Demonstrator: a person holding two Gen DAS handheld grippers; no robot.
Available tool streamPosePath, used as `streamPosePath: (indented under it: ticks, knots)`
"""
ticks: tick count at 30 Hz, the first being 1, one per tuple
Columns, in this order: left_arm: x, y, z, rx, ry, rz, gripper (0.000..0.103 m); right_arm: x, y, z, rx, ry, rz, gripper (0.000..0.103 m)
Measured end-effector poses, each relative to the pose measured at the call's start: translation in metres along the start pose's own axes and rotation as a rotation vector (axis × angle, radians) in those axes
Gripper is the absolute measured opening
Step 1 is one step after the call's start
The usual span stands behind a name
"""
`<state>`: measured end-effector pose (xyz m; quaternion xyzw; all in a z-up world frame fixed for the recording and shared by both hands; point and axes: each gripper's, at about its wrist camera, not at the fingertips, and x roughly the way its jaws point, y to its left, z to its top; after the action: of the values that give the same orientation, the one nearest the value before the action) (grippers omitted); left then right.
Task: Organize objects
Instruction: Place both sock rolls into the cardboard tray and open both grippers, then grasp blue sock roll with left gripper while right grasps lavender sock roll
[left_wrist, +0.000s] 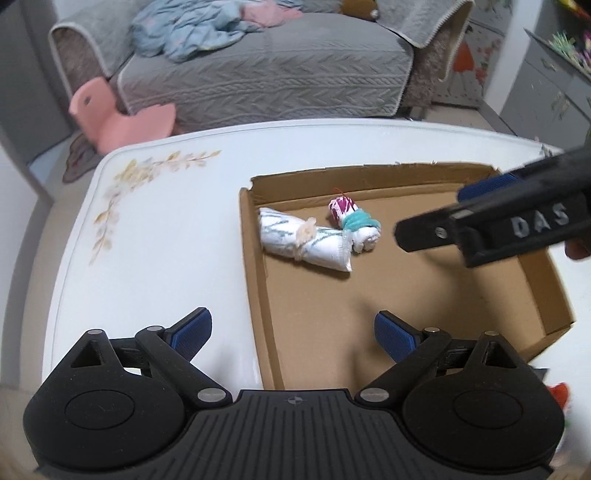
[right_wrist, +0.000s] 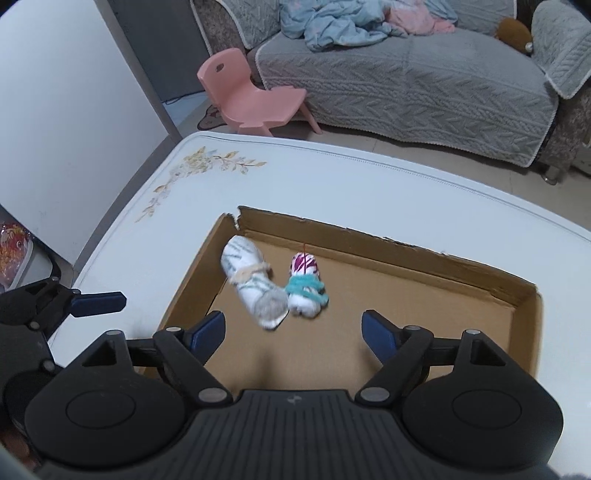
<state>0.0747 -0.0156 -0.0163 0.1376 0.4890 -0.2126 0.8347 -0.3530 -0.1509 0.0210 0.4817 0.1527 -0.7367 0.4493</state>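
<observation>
left tongs (left_wrist: 291, 334) agape | right tongs (right_wrist: 293, 332) agape | bundles (right_wrist: 255, 291) apparently touching

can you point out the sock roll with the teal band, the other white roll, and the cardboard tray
sock roll with the teal band (right_wrist: 305, 291), right wrist view, on its teal band
white roll with the beige band (right_wrist: 248, 275), right wrist view, on its middle near the beige band
cardboard tray (left_wrist: 255, 280), left wrist view, on its left wall

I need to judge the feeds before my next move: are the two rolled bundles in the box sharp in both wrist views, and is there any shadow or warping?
Left wrist view: both bundles sharp, white roll and teal-tied roll; soft shadow on the box floor. Right wrist view: white roll's near end smeared; table edge bowed by fisheye.
</observation>
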Motion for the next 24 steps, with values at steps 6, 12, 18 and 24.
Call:
streamPosePath:
  ticks: [6, 12, 18, 24]
  knots:
    - [-0.032, -0.008, -0.01, -0.013, -0.017, 0.006, 0.098, -0.032, 0.014, -0.006, -0.024, -0.034, 0.0, 0.084]
    - [-0.054, -0.011, -0.014, -0.042, -0.028, -0.004, 0.099, -0.054, 0.031, -0.014, -0.072, -0.067, -0.013, 0.087]
    - [-0.064, -0.016, -0.015, -0.023, -0.053, -0.009, 0.099, -0.061, 0.04, -0.016, -0.097, -0.08, -0.023, 0.088]
    - [-0.074, -0.015, -0.031, -0.034, -0.054, -0.013, 0.1, -0.074, 0.04, -0.029, -0.084, -0.101, -0.022, 0.096]
